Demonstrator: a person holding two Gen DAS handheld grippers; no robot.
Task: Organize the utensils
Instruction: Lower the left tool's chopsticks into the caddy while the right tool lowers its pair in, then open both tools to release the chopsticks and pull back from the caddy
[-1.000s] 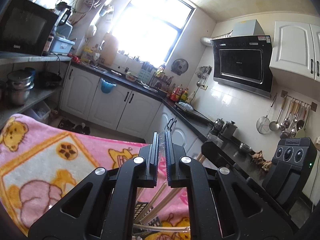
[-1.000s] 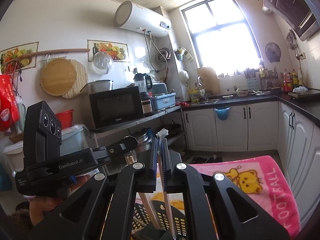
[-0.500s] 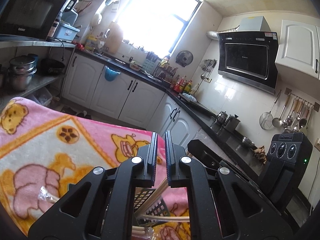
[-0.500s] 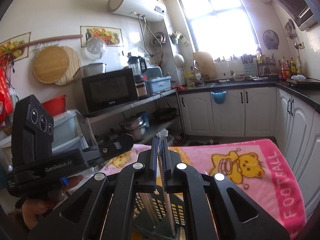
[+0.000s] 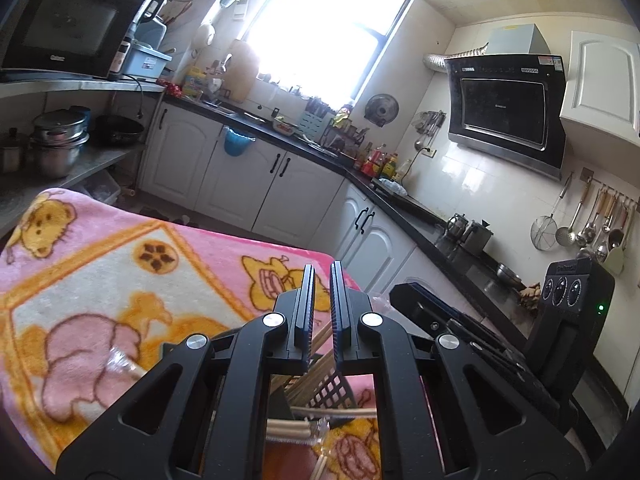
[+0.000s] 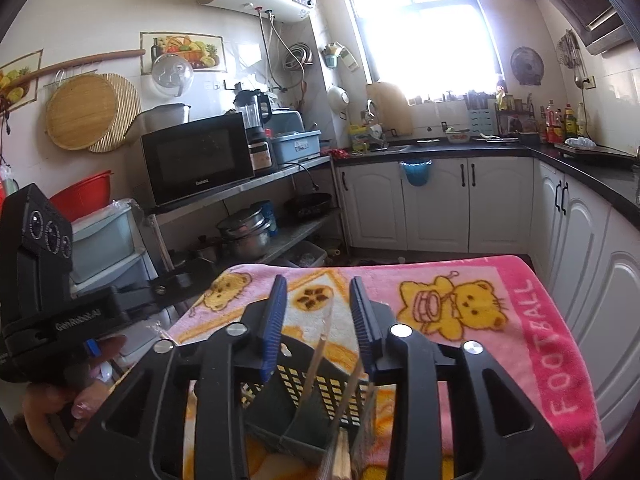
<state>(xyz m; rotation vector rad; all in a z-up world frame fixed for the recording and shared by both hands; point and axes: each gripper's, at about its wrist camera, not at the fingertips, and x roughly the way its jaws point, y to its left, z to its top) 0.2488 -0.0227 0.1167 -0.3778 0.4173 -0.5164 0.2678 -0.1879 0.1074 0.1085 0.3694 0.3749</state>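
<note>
Pink cartoon blanket (image 6: 516, 320) is covering the table, yellow bears and "FOOTBALL" lettering showing along its right edge. Black mesh utensil basket (image 6: 320, 392) is sitting on it, right under the right gripper (image 6: 319, 304), whose blue-padded fingers (image 6: 276, 312) are standing wide apart with nothing between them. Pale utensil stick (image 6: 316, 364), looks like a wrapped chopstick or straw, is leaning upright inside the basket below the gap, and wooden chopstick ends (image 6: 340, 456) are poking up at the basket's near edge, blurred. Left gripper (image 5: 321, 300) is hovering over the blanket (image 5: 100, 272) too, jaws nearly together with a thin slit between them, nothing visibly clamped; cannot tell if fully closed. Through its frame the same basket (image 5: 332, 392) is showing, chopsticks (image 5: 316, 344) slanting out of it. More pale chopsticks in clear wrap (image 5: 288, 428) are lying flat on the blanket just beside the basket. Another clear-wrapped piece (image 5: 124, 364) is lying further left on the blanket. Left gripper body (image 6: 44, 264) is appearing at far left in the right wrist view, held by a hand (image 6: 68, 396). Kitchen cabinets, microwave (image 6: 196, 156) and window are filling the background
</note>
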